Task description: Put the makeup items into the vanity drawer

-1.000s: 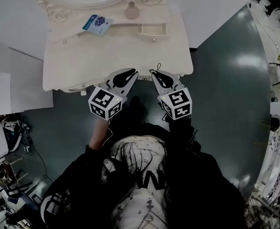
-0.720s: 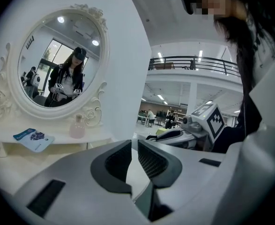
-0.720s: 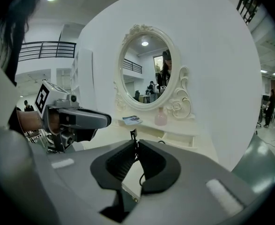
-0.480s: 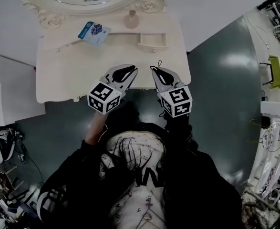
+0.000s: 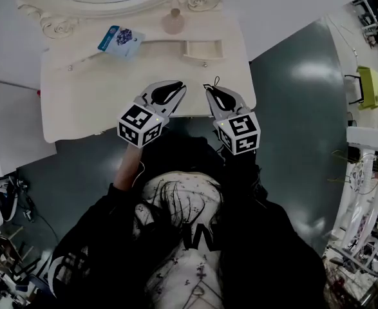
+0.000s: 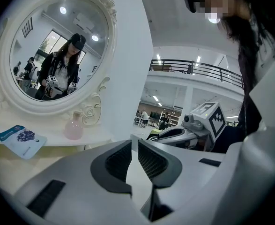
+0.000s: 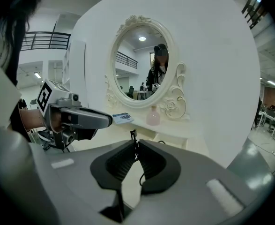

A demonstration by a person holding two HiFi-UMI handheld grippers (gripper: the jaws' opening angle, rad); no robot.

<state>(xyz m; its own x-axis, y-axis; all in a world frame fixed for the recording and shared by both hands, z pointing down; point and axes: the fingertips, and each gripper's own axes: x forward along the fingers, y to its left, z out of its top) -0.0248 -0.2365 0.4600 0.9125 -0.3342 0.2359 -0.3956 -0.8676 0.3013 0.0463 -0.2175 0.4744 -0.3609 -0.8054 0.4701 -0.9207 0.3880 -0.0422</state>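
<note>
Both grippers now hang over the front strip of the vanity point(image 5: 79, 102); a second ago they sat at its front edge. The table has also slid left and up in the head view, so the person seems to be closing in on it. Nothing on it has moved in that second. By my reading this is the approach, with no item picked up yet.

The left gripper point(image 5: 178, 86) has its jaws drawn nearly together, with only a thin slit between the pads and nothing in it. The right gripper point(image 5: 210, 92) is closed at the tips. A thin black cord point(image 7: 134, 135) shows there and trails down between the pads; I cannot tell whether it is gripped or belongs to the gripper. Neither gripper touches the table or a makeup item.

The blue packet point(image 5: 119, 40) lies on the raised shelf at the left. The pink bottle point(image 5: 173, 22) stands upright at the foot of the mirror. The small drawer point(image 5: 203, 49) stands pulled out just right of the packet, and nothing shows inside it. All three are well ahead of the jaws.
</note>
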